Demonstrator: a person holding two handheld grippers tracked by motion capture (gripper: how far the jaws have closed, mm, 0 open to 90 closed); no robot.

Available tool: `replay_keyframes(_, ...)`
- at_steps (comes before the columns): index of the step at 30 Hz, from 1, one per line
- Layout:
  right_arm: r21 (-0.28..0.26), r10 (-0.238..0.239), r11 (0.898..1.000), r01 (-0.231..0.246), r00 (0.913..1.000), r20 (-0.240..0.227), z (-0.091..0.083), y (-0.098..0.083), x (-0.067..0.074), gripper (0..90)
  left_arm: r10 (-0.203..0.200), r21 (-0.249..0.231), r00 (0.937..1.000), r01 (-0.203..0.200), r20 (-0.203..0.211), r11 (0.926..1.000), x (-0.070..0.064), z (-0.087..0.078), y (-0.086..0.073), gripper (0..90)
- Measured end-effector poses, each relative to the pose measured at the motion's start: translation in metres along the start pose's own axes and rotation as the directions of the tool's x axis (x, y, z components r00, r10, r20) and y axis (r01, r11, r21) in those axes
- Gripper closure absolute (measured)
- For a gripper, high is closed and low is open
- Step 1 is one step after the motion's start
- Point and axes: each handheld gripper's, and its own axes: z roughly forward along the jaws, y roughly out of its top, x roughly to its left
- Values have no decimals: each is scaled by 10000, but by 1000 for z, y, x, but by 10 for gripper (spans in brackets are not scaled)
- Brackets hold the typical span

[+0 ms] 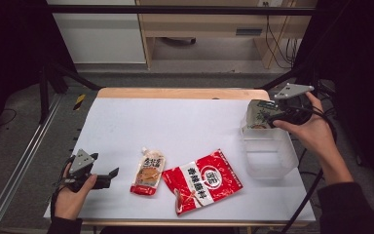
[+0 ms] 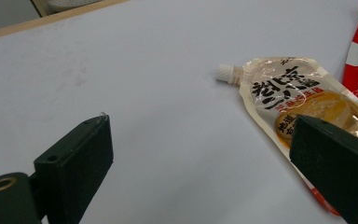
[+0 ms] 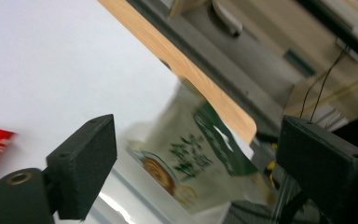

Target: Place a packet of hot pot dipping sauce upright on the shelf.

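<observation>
Green pouch [image 1: 258, 116] tilts over bin [image 1: 268, 155] rim at table [image 1: 185, 122] edge.

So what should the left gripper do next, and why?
Probably it should ease toward the spout pouch and close on it. The left gripper is open with that pouch just past one of its jaws, flat on the table. The green pouch already sits at the clear bin, and the right gripper stands open, so the spout pouch looks like the next to go.
</observation>
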Motion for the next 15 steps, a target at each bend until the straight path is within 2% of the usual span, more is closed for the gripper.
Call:
replay_keyframes(3, -786, -168, 9968, 155, 9997, -168, -17, 10, 28, 114, 93, 31, 9999, -93, 48, 10000, -3, 1, 1, 60)
replay_keyframes(4, -1078, -336, 9937, 294, 9987, -379, -22, 16, 46, 116, 76, 9, 10000, -76, 56, 10000, -3, 1, 1, 59)
replay_keyframes(5, -1195, -443, 9921, 382, 9978, -492, -24, 18, 56, 116, 103, 8, 9999, -103, 88, 9999, -4, 1, 1, 59)
replay_keyframes(6, -1195, -443, 9921, 382, 9978, -492, -24, 18, 56, 116, 103, 8, 9999, -103, 88, 9999, -4, 1, 1, 59)
replay_keyframes(7, -1289, -508, 9907, 425, 9968, -617, -25, 20, 63, 115, 123, 0, 9999, -123, 77, 9999, -4, 1, 1, 59)
replay_keyframes(9, -1651, -505, 9857, 336, 9938, -994, -27, 26, 84, 118, 136, 8, 9999, -136, 71, 9999, -5, 1, 1, 59)
replay_keyframes(11, -1727, -550, 9845, 314, 9895, -1335, -26, 31, 99, 120, 134, 9, 9999, -134, 75, 9999, -5, 1, 1, 59)
replay_keyframes(12, -1824, -787, 9819, 508, 9857, -1491, -23, 36, 119, 126, 153, 20, 9998, -153, 91, 9999, -5, 1, 1, 59)
replay_keyframes(13, -1824, -787, 9819, 508, 9857, -1491, -23, 36, 119, 126, 175, 29, 9998, -176, 91, 9998, -6, 1, 1, 59)
replay_keyframes(15, -1880, -916, 9804, 589, 9811, -1702, -18, 40, 134, 131, 205, 23, 9997, -206, 103, 9998, -6, 1, 1, 59)
